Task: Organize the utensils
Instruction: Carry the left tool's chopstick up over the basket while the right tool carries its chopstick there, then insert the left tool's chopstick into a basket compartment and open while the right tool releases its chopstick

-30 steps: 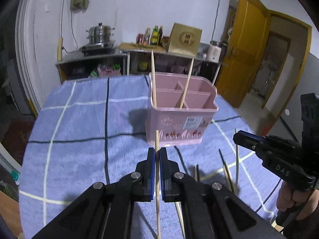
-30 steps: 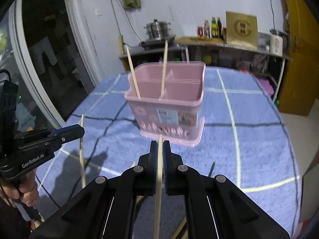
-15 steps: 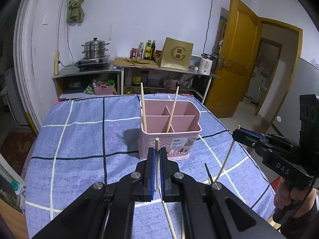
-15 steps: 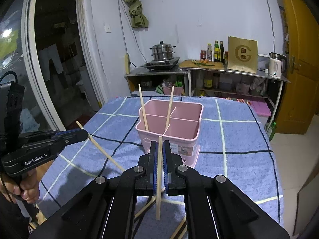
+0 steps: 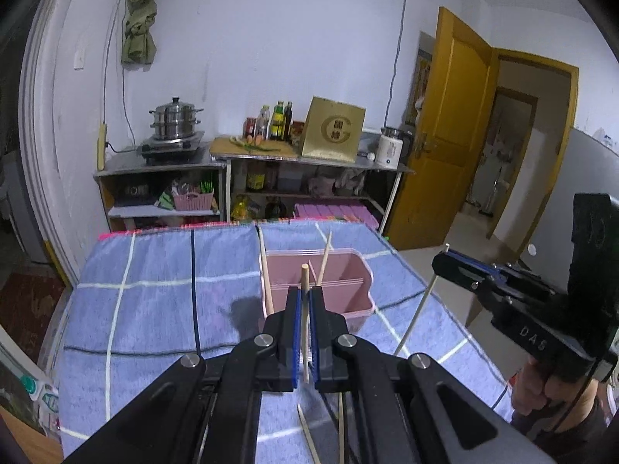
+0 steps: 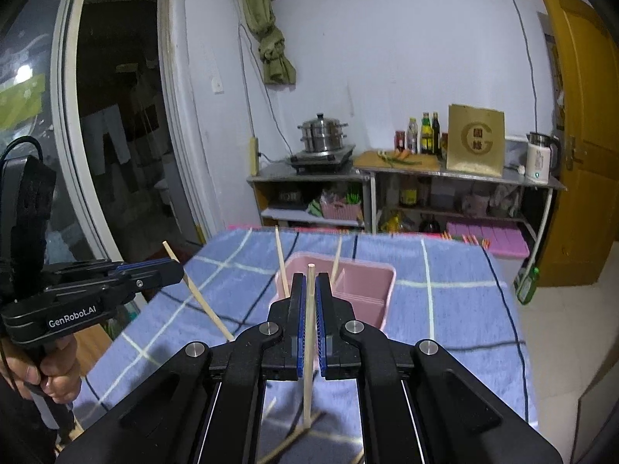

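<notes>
A pink divided utensil holder (image 5: pixel 358 276) (image 6: pixel 367 282) stands on the blue checked tablecloth (image 5: pixel 154 309) with two wooden chopsticks (image 5: pixel 266 270) leaning in it. My left gripper (image 5: pixel 305 297) is shut on a wooden chopstick (image 5: pixel 305 282) held upright, above the table and short of the holder. My right gripper (image 6: pixel 309 290) is shut on another wooden chopstick (image 6: pixel 308 348), also lifted off the cloth. Each gripper shows in the other's view: the right one (image 5: pixel 445 261) at the right edge, the left one (image 6: pixel 176 266) at the left, each with its stick slanting down.
Several loose chopsticks (image 5: pixel 309 437) (image 6: pixel 290 437) lie on the cloth near the front edge. Behind the table stand metal shelves (image 5: pixel 162 170) with a steamer pot, bottles and a gold box. A yellow door (image 5: pixel 445 135) is open at the right; a dark doorway (image 6: pixel 116 135) is on the left.
Both grippers have risen with their chopsticks, whose lower ends have come off the cloth. The holder now sits lower and smaller in both views.
</notes>
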Demonstrator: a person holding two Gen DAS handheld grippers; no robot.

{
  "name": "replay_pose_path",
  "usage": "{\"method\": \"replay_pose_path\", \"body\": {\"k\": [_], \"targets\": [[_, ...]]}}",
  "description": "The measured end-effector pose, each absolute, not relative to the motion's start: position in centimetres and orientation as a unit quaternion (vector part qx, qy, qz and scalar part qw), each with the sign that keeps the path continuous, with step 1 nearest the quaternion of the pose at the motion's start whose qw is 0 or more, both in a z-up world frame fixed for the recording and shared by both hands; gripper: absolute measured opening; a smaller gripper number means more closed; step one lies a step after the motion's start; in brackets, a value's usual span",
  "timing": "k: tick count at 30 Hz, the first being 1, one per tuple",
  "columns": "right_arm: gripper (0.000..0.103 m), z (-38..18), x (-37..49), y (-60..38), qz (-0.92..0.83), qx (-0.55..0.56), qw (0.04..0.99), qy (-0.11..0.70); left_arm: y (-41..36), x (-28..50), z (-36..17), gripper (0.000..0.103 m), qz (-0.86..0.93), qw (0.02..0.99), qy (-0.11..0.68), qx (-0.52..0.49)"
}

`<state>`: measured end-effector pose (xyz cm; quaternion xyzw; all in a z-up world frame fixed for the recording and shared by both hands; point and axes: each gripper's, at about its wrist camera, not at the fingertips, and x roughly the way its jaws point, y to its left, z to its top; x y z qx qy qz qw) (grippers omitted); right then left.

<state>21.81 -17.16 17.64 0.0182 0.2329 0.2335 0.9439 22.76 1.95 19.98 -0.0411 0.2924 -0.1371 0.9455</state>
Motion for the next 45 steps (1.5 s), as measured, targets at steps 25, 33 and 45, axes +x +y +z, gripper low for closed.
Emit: {"method": "replay_pose_path", "body": {"k": [25,33,45], "targets": [[0.005,17.7,30.3,-13.5,0.231,0.034,0.953,0.193,3.9,33.0,19.8,0.004,-0.131,0.947,0.287,-0.066],[0.005,13.8,31.9,-13.5,0.230,0.038,0.943,0.236,3.2,34.2,16.2,0.004,-0.137,0.937,0.315,-0.066],[0.005,12.3,32.3,-13.8,0.232,0.043,0.936,0.260,3.2,34.7,13.3,0.004,-0.124,0.930,0.341,-0.065]]}}
